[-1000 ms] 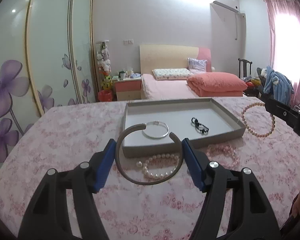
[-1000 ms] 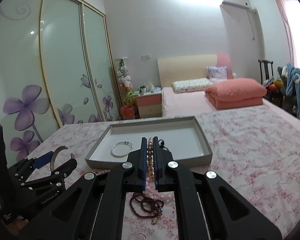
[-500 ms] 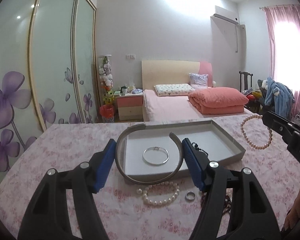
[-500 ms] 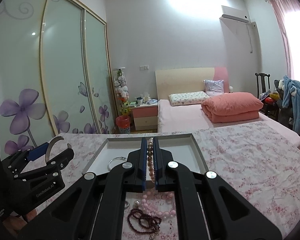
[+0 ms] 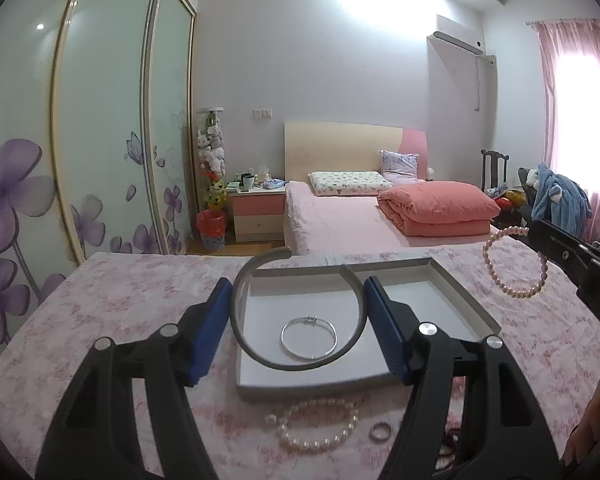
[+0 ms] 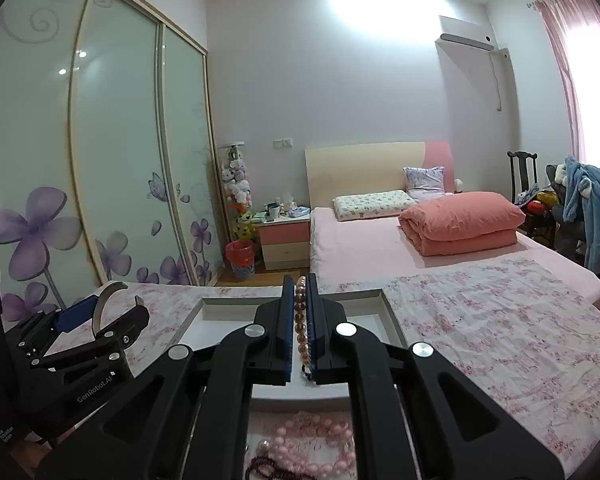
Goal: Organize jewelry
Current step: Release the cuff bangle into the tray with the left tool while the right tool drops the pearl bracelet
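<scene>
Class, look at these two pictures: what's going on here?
A person is sorting jewelry into a grey tray on a flowered cloth. The left hand-held gripper grips a grey open bangle; the right hand-held gripper is shut on a pearl bracelet. A silver bangle lies in the tray; a white pearl bracelet and a ring wait outside.

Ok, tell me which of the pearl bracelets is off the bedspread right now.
The pearl bracelet hanging from the right gripper, up at the right in the left wrist view. The other pearl bracelet lies flat on the bedspread before the tray.
</scene>
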The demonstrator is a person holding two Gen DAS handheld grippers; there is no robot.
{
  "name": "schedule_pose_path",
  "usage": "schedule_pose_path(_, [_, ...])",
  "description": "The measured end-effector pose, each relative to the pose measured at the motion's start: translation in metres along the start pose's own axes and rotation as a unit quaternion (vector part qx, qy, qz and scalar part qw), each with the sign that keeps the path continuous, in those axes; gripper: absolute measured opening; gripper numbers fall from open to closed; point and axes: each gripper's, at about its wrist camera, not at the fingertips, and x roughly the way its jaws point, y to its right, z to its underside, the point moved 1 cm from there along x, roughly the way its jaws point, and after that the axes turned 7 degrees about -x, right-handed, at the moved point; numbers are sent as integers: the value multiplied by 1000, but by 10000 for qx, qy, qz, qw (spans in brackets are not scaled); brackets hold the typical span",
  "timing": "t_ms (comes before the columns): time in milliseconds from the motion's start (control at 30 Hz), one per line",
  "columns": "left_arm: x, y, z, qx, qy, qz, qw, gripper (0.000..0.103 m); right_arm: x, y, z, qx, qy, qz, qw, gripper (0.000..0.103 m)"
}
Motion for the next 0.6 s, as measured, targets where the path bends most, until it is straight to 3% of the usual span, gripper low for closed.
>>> schedule_pose_path(367, [59,4,0,-22,-351,10,9994,65,51,7,5,136,-343,21,9993,6])
schedule_pose_path(600, [100,1,10,-62,-711,60,9974,65,95,11,19,226,-840,-118,9961,6])
